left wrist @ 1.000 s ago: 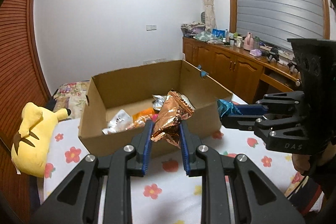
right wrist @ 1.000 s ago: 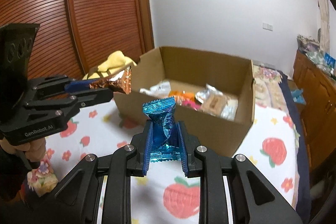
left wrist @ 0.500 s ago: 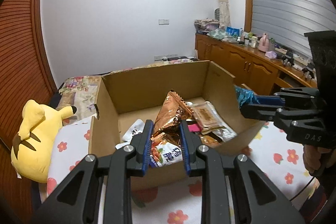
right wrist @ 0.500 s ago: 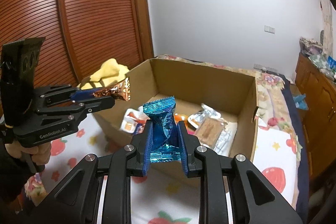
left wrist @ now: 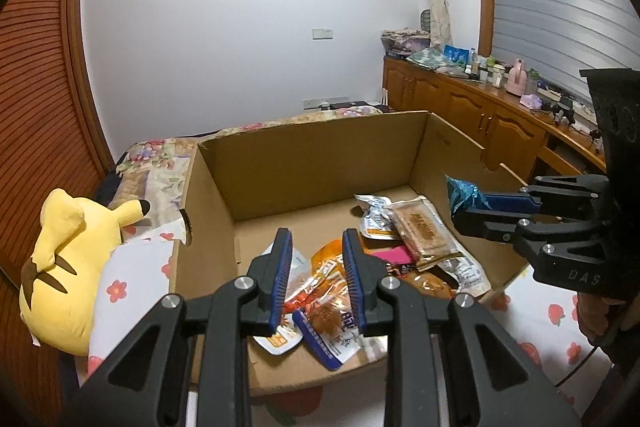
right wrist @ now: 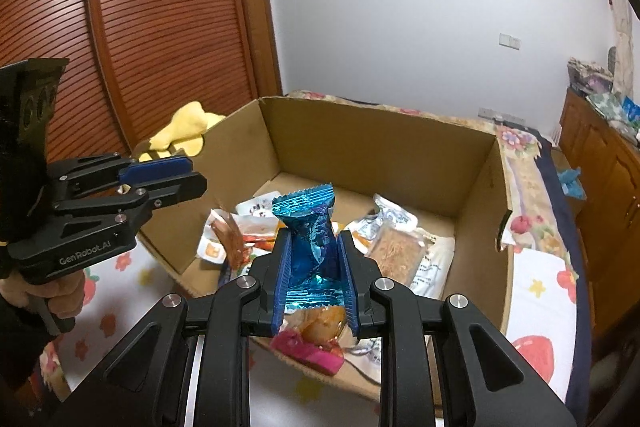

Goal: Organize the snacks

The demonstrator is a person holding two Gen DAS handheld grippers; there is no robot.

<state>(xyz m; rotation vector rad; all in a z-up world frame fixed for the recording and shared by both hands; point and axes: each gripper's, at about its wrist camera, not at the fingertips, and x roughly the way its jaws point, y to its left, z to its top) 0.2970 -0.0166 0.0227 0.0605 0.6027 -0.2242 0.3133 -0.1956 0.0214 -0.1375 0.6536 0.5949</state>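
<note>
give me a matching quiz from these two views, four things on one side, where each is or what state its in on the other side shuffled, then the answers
Things:
1. blue snack packet
2. yellow plush toy
3. biscuit packet
4. left gripper

Places or states:
A. lying inside the cardboard box
B. nothing between its fingers
C. clamped between the fingers of the right gripper
D. outside the box, off to one side of it

Pairs: 1-C, 2-D, 3-A, 4-B
</note>
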